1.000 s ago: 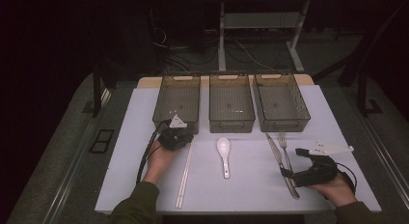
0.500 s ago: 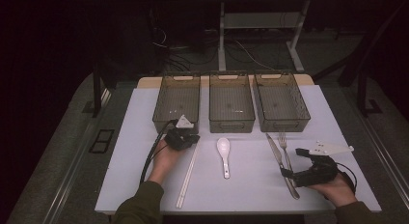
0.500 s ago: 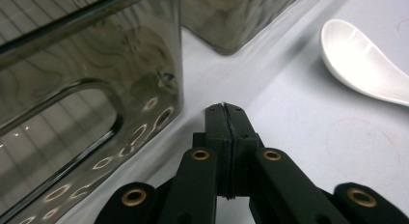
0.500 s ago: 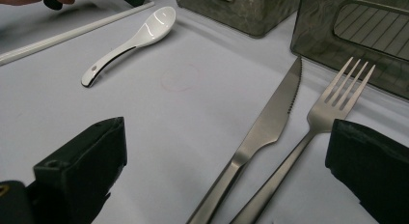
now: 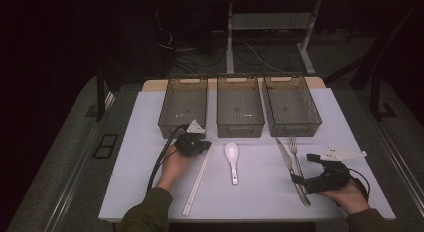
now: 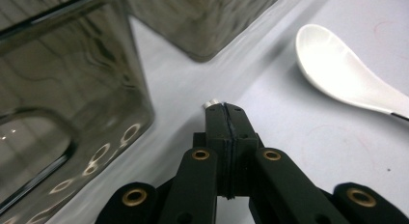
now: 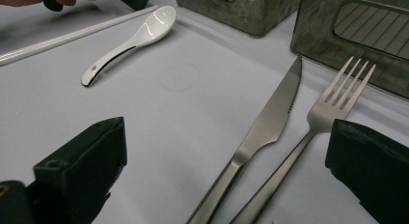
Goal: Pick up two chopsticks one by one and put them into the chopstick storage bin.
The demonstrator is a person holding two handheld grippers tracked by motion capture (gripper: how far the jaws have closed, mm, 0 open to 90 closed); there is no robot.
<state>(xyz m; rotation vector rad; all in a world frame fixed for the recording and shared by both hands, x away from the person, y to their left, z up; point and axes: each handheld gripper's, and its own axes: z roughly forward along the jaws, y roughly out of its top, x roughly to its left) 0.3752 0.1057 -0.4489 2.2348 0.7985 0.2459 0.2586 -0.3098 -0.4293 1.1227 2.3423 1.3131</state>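
White chopsticks (image 5: pixel 197 179), long and slim, lie just left of the white spoon (image 5: pixel 232 157). We find the left gripper (image 5: pixel 199 145) clamped together on their far tip (image 6: pixel 212 104), beside the left bin (image 5: pixel 183 106); the jaws hide most of that tip. We note the right gripper (image 5: pixel 299 168) held wide apart over the knife (image 5: pixel 292 170) and fork (image 7: pixel 308 132).

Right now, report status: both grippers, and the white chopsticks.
Left gripper shut on the pair of long white chopsticks, at their far tip. Right gripper open over steel knife and fork. Nothing blocking.
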